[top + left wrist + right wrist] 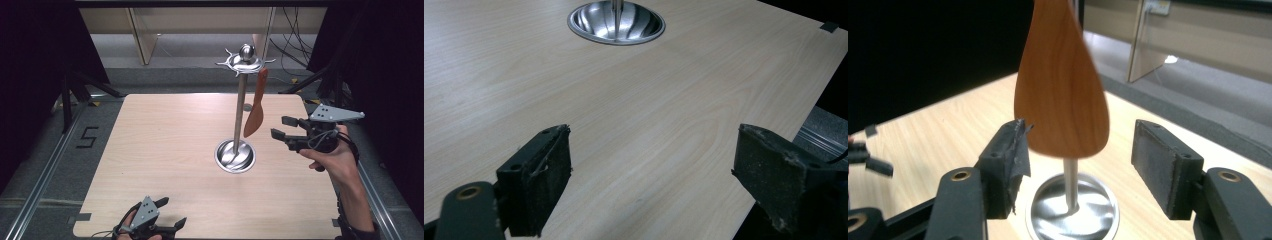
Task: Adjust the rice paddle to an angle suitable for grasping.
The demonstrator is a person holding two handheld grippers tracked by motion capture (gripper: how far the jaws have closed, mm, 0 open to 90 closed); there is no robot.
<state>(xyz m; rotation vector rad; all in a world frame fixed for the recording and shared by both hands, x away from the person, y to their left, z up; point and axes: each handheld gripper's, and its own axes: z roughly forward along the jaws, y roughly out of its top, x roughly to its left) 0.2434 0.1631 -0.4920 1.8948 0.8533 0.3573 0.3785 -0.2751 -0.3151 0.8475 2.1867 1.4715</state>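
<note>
One wooden spatula (255, 112) hangs from the steel rack (240, 107) at the counter's (165, 150) far right. The right hand-held gripper (283, 127), jaws spread, sits just beside its blade; the left hand-held gripper (171, 212), also spread, rests near.

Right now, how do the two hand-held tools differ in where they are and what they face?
The right tool is held up beside the stand, aimed at the hanging wooden spatula; the left tool sits low at the table's near edge. In its own view the right tool's jaws flank the spatula; the left's frame bare tabletop. Both are open and hold nothing.
</note>
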